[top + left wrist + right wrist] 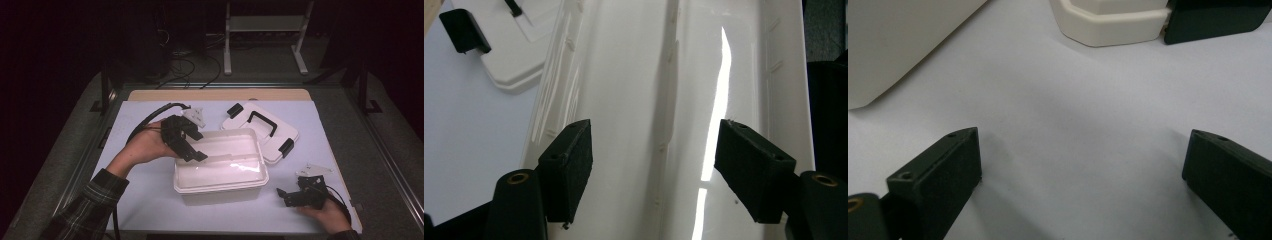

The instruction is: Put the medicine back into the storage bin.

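Note:
An open white plastic box [220, 192] stands mid-table, and it looks empty. Its lid [260, 131], with a black handle and black latches, lies flat behind it to the right. My left gripper [202, 146] hangs over the box's left rim, pointing into it. In the left gripper view it [654, 170] is open, with just the box's glossy inside [634, 75] between the pads, and the lid [519, 55] shows at upper left. My right gripper [283, 197] rests low on the sheet right of the box. It [1083, 170] is open over bare sheet, near the box wall [898, 40] and a lid corner [1108, 22].
A pale sheet [145, 195] covers the table, with a wooden strip [220, 95] along the back edge. Dark metal rails [380, 145] run along both sides. Behind the table stand a white frame [265, 35] and loose cables [190, 65].

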Available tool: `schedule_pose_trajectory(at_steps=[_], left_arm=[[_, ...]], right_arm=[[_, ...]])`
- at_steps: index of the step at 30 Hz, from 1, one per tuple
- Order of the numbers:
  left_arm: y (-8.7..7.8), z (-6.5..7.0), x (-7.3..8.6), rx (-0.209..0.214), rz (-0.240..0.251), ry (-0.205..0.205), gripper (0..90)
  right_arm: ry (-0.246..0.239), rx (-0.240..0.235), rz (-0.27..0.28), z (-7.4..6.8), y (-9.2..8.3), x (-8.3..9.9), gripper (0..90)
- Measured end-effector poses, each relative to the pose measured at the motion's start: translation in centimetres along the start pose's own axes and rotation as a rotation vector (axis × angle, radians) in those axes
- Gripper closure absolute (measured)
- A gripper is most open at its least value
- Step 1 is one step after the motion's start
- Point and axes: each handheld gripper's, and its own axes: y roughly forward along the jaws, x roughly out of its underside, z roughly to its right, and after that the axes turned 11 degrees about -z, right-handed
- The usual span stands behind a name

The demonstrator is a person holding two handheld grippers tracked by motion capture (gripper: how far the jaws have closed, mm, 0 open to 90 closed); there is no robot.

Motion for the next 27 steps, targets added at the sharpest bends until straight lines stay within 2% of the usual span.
schedule_pose_trajectory(at_steps=[6,12,17,21,27], left_arm=[[1.1,0.1,-1.6,0.013,-0.050,0.022,36.9],[2.2,0.1,-2.5,0.022,-0.081,0.037,41.8],[3.1,0.4,-3.2,0.010,-0.101,0.057,48.3],[3.9,0.8,-3.8,0.011,-0.127,0.079,58.0],[4.6,1.1,-4.5,0.013,-0.148,0.087,66.6]], right_arm=[[0.000,0.000,0.000,0.0,0.0,0.0,1.9],[0.000,0.000,0.000,0.0,0.0,0.0,2.0],[0.000,0.000,0.000,0.0,0.0,0.0,2.0],[0.000,0.000,0.000,0.0,0.0,0.0,2.0],[0.000,0.000,0.000,0.0,0.0,0.0,2.0]])
